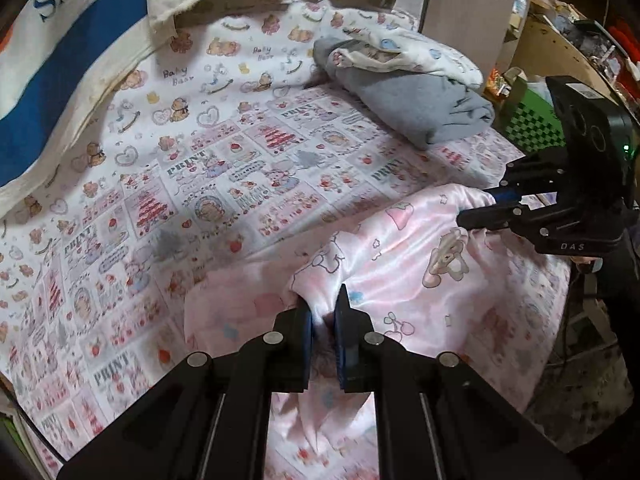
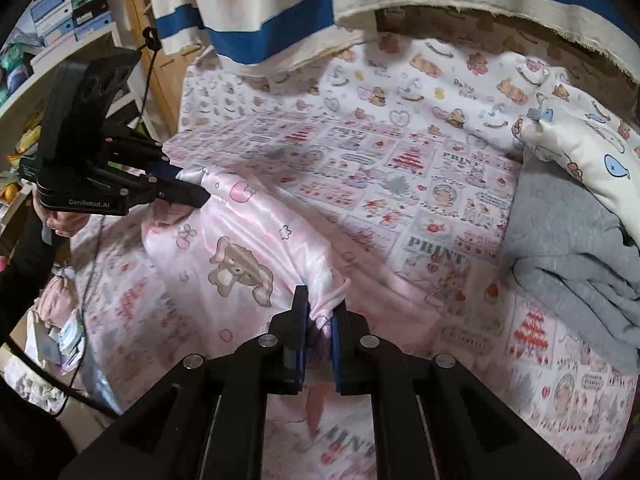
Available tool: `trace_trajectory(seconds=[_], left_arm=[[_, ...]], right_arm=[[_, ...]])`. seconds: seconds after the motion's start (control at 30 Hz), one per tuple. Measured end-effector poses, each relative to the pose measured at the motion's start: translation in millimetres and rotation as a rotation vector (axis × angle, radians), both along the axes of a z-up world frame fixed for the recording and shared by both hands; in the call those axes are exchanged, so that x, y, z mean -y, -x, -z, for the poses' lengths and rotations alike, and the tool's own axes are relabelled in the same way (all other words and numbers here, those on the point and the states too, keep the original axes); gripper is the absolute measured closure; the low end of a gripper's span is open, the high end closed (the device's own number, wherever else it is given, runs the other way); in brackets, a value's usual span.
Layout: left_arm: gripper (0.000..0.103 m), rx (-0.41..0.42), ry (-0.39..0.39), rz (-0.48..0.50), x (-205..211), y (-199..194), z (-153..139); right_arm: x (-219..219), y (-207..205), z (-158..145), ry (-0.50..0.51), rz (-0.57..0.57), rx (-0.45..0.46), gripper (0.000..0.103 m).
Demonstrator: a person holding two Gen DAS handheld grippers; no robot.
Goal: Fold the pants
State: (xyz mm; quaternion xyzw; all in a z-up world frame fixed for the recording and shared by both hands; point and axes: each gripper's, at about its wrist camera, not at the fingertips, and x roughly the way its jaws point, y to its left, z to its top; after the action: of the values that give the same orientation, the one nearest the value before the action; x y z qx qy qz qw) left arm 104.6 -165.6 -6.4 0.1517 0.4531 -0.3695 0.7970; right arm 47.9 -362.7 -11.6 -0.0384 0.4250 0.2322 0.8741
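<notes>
The pink satin pants [image 1: 404,256] with bear prints lie near the front edge of the bed, also in the right wrist view [image 2: 240,248]. My left gripper [image 1: 325,304] is shut on a bunched edge of the pants. My right gripper [image 2: 321,300] is shut on another bunched edge. In the left wrist view the right gripper [image 1: 476,210] grips the pants at the right. In the right wrist view the left gripper [image 2: 188,188] grips them at the left. The fabric stretches between the two grippers.
The printed bedsheet [image 1: 168,184] covers the bed. A folded grey garment [image 1: 420,108] with a white patterned one [image 1: 412,52] on top lies at the far right. A striped cloth [image 2: 280,12] hangs behind. Shelves [image 2: 60,12] stand at the left.
</notes>
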Motion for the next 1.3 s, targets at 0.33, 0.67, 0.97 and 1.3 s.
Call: trace_trajectory(seconds=[0.33, 0.67, 0.97, 1.3], left_arm=[[0.059, 0.188, 0.145, -0.132, -37, 2, -14], [0.053, 0.095, 0.197, -0.121, -70, 54, 1], [0.085, 0.033, 0.176, -0.099, -65, 71, 39], [0.100, 0.139, 0.188, -0.192, -98, 71, 14]], right_arm=[[19, 0, -2, 0.100, 0.252, 0.173, 0.065], [34, 63, -4, -0.110, 0.197, 0.186, 0.060], [15, 79, 36, -0.058, 0.170, 0.094, 0.075], [27, 88, 20, -0.065, 0.242, 0.135, 0.103]])
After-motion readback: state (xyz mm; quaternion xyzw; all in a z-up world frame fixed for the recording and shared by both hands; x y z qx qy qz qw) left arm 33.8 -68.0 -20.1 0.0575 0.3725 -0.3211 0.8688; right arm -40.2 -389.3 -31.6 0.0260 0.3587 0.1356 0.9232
